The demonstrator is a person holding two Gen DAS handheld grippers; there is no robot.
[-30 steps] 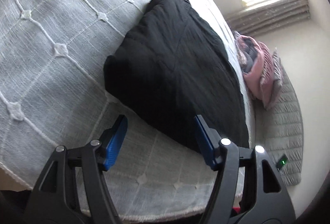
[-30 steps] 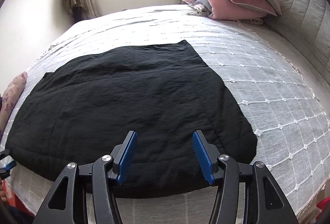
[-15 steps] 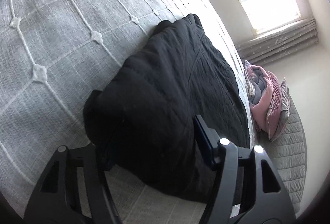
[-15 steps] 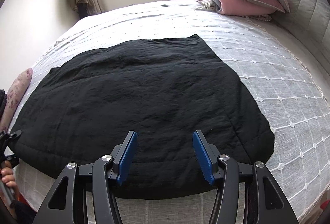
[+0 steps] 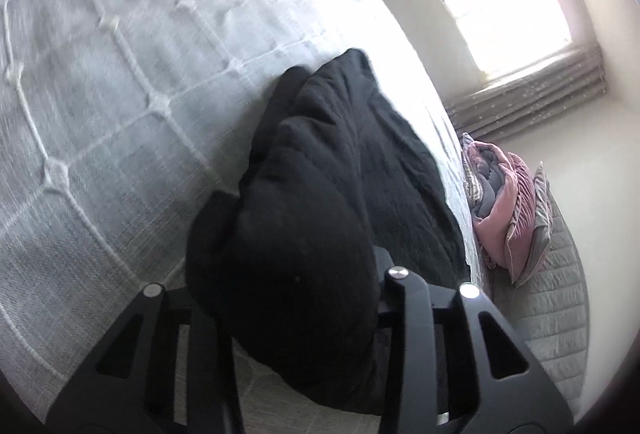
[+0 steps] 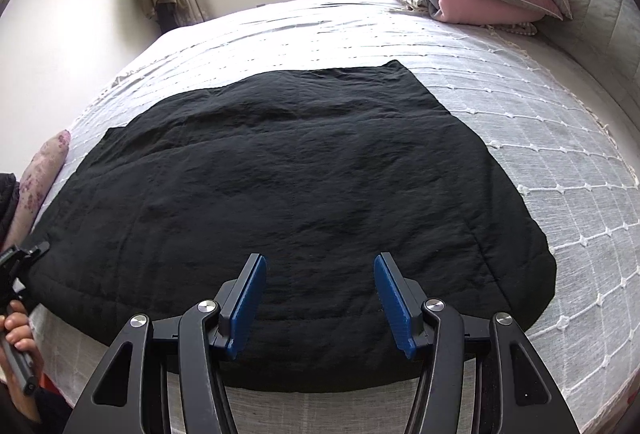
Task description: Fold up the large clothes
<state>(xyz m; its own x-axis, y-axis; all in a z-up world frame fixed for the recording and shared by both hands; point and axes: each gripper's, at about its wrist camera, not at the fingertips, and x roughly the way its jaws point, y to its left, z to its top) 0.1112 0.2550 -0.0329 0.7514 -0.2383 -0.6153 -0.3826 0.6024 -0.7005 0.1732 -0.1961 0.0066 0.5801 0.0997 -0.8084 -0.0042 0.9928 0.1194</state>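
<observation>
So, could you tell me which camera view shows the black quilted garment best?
The right wrist view: the black quilted garment lies spread across the bedspread, outline nearly complete. The left wrist view shows only a blurred bunched corner, hiding the left gripper's fingertips.

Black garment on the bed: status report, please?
Left gripper buried in black garment, corner bunched. Right gripper open above near hem. Nothing in the way.

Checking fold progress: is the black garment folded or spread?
Mostly spread: the black garment lies flat across the bed; the corner at the left tongs is bunched.
</observation>
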